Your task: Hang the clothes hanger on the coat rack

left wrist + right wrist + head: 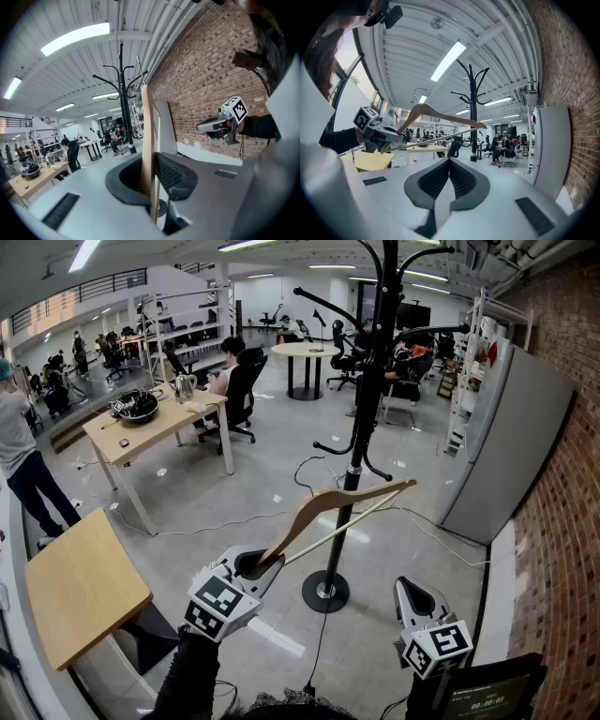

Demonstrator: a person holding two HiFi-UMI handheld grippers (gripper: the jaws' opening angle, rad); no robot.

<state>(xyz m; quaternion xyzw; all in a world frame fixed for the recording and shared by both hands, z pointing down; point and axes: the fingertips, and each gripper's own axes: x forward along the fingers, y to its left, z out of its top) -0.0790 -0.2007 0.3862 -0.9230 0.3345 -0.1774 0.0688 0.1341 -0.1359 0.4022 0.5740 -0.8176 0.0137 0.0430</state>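
Observation:
My left gripper (251,564) is shut on one end of a light wooden clothes hanger (328,507), which slants up and to the right until its far end lies across the pole of the black coat rack (364,381). The left gripper view shows the hanger (146,140) standing between the jaws of that gripper (151,174), with the rack (123,98) further off. My right gripper (406,585) hovers low at the right, beside the rack's round base (325,592), shut and holding nothing (450,161). From it I see the hanger (440,116) and the left gripper (375,130).
A wooden table (80,582) stands at the near left and another table (155,423) bearing a pot lies further back. A grey cabinet (506,437) and a brick wall (562,521) close the right side. A cable (309,470) trails on the floor. People sit at desks behind.

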